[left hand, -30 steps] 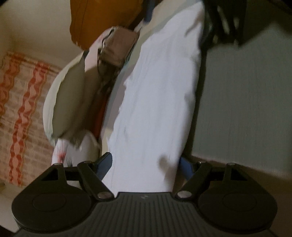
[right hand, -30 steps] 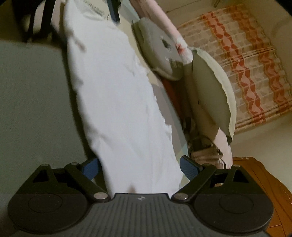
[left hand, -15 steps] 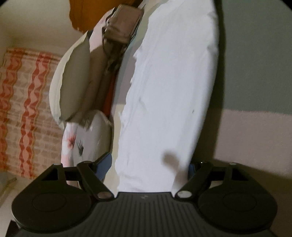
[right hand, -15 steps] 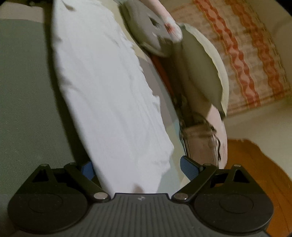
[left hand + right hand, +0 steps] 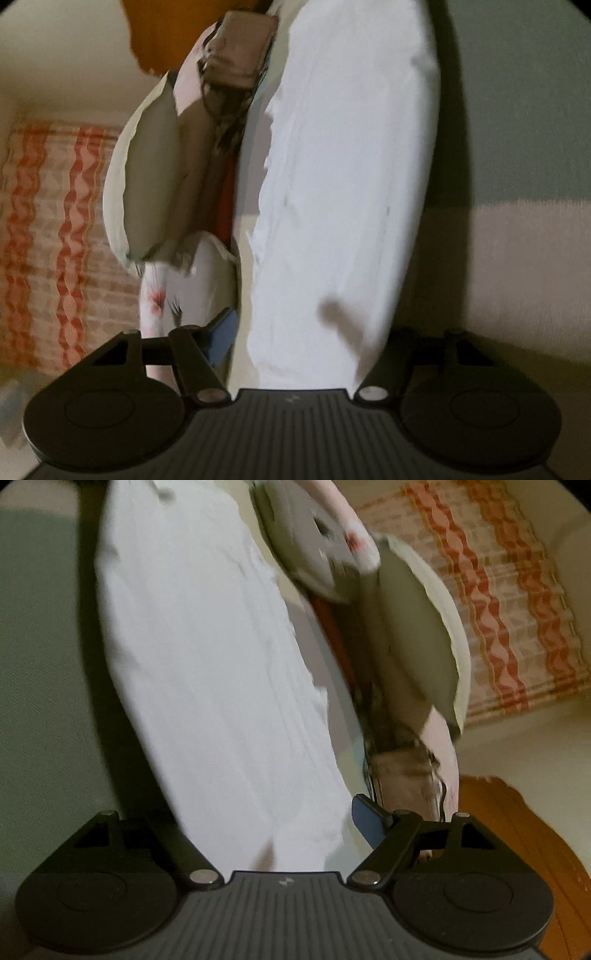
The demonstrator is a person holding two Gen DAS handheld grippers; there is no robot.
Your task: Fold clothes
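A white garment [image 5: 347,184], folded into a long strip, lies on a grey-green sheet [image 5: 517,110]. In the left wrist view its near end sits between the fingers of my left gripper [image 5: 308,328], whose jaws are closing. The blue left pad [image 5: 221,332] stands just clear of the cloth and the other pad is hidden behind it. In the right wrist view the garment [image 5: 207,664] runs up from my right gripper [image 5: 267,812], also closing around its end. The blue right pad [image 5: 365,821] is close beside the cloth edge, and the left pad is hidden.
Beside the garment lie a beige pillow [image 5: 147,177], a brown bag [image 5: 236,48] and a floral cloth [image 5: 159,295]. An orange-patterned mat [image 5: 55,240] covers the floor beyond. Orange wooden furniture [image 5: 517,830] stands near the bag [image 5: 402,775] and the pillow [image 5: 417,627].
Both grippers have slid in over the ends of the white garment. Their jaws have narrowed, and in each view one blue pad is now hidden behind the cloth.
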